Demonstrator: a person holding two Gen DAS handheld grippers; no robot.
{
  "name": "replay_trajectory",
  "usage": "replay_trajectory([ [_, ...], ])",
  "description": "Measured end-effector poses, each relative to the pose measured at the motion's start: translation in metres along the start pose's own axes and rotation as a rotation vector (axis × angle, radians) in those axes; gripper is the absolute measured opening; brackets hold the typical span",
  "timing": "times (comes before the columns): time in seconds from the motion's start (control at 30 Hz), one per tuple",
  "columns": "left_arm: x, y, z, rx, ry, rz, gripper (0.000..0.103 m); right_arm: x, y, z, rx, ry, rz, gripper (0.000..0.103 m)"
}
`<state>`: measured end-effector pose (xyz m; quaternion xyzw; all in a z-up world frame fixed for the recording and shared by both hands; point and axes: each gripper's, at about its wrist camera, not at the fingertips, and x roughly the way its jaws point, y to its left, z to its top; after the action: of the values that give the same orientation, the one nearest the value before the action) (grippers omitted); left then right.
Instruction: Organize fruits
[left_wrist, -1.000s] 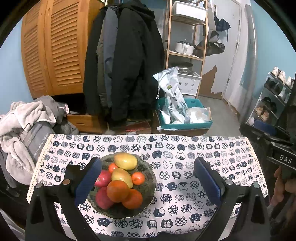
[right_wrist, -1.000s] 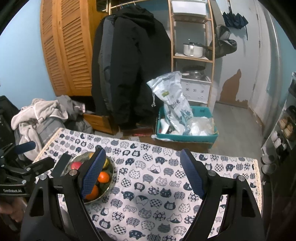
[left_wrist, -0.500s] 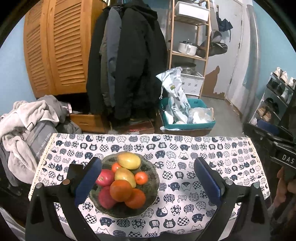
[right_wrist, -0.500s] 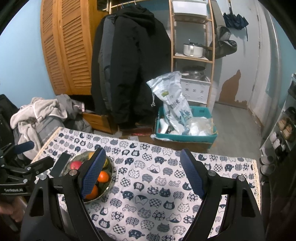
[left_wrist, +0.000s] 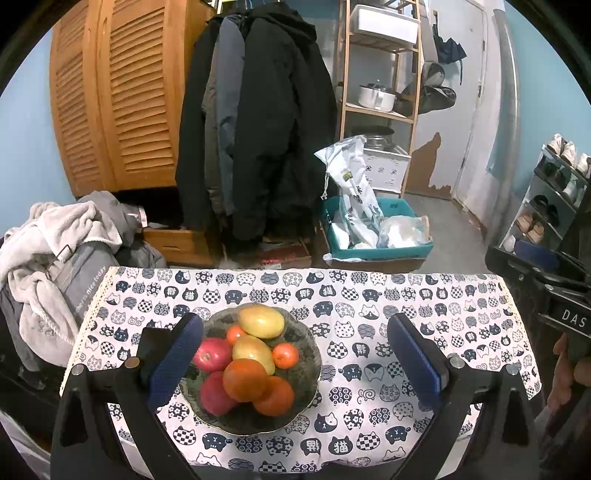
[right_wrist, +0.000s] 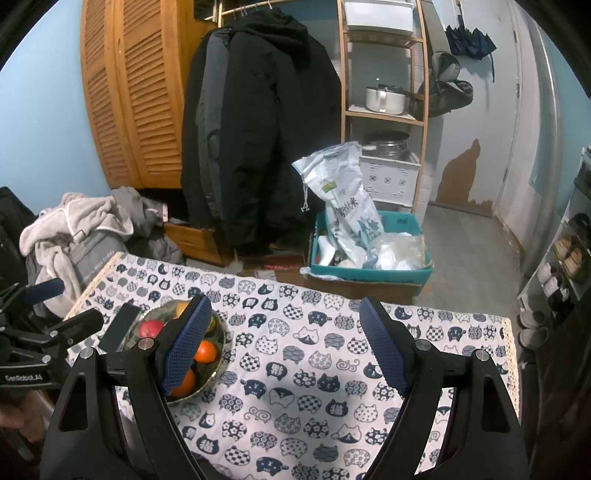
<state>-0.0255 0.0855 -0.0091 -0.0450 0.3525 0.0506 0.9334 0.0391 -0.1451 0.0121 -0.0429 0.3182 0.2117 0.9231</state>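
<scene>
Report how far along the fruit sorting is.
Done: nothing yet. All the fruit still sits piled in the bowl: two mangoes, apples and oranges. In hand: nothing; the left gripper and right gripper both hang open and empty above the tablecloth. Left: the whole job, with no fruit taken out so far.

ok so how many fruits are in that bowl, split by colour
yellow-green oval mangoes: 2
red round apples: 2
large orange round fruits: 2
small orange tangerines: 2
total: 8 visible in the grey glass bowl
</scene>
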Motion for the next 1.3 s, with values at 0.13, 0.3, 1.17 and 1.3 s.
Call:
replay_trajectory([
  [0.13, -0.0013, 0.0003, 0.0010, 0.002, -0.004, 0.007, 0.101, -0.0003, 0.0000, 0.0000, -0.001, 0.000, 0.000, 0.081],
  [0.3, -0.0032, -0.0019, 0.0025, 0.013, -0.015, 0.023, 0.101, -0.0001, 0.0002, 0.0001, 0.000, 0.001, 0.000, 0.081],
  [1.17, -0.0024, -0.0030, 0.0032, -0.001, 0.004, 0.046, 0.102, -0.0005, 0.0004, 0.0000, -0.004, 0.003, -0.001, 0.081],
  [1.3, -0.0025, -0.0033, 0.0031, -0.002, 0.002, 0.046, 0.102, -0.0005, 0.0006, -0.0001, -0.003, 0.002, -0.001, 0.081],
])
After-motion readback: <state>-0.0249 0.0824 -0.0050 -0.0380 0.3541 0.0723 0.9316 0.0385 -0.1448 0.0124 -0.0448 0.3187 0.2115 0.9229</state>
